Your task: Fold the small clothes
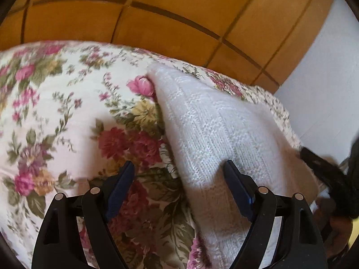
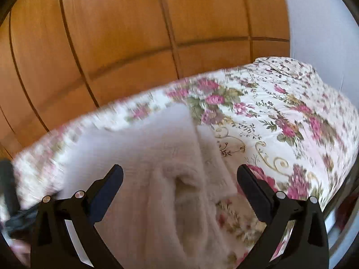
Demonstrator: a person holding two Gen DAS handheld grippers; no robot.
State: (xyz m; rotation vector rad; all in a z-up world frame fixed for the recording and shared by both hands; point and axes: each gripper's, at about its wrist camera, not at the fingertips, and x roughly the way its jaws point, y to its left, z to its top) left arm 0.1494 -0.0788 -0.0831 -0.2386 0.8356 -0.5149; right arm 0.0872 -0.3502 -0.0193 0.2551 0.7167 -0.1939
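Observation:
A white knitted garment [image 1: 213,130] lies folded on a floral bedspread [image 1: 56,103]. In the left wrist view its left edge runs down between the fingers. My left gripper [image 1: 179,168] hovers over that edge, open, with nothing pinched. In the right wrist view the same white garment [image 2: 157,152] lies blurred below my right gripper [image 2: 179,172]. That gripper also stands open above the cloth, its pads apart from it. The garment's fluffy fold [image 2: 186,179] sits between the two fingers.
Wooden wardrobe panels [image 1: 157,11] rise behind the bed, with a white wall [image 1: 325,78] at the right. A dark object [image 1: 325,170] shows at the right edge of the left wrist view. The bedspread [image 2: 291,116] stretches on to the right of the garment.

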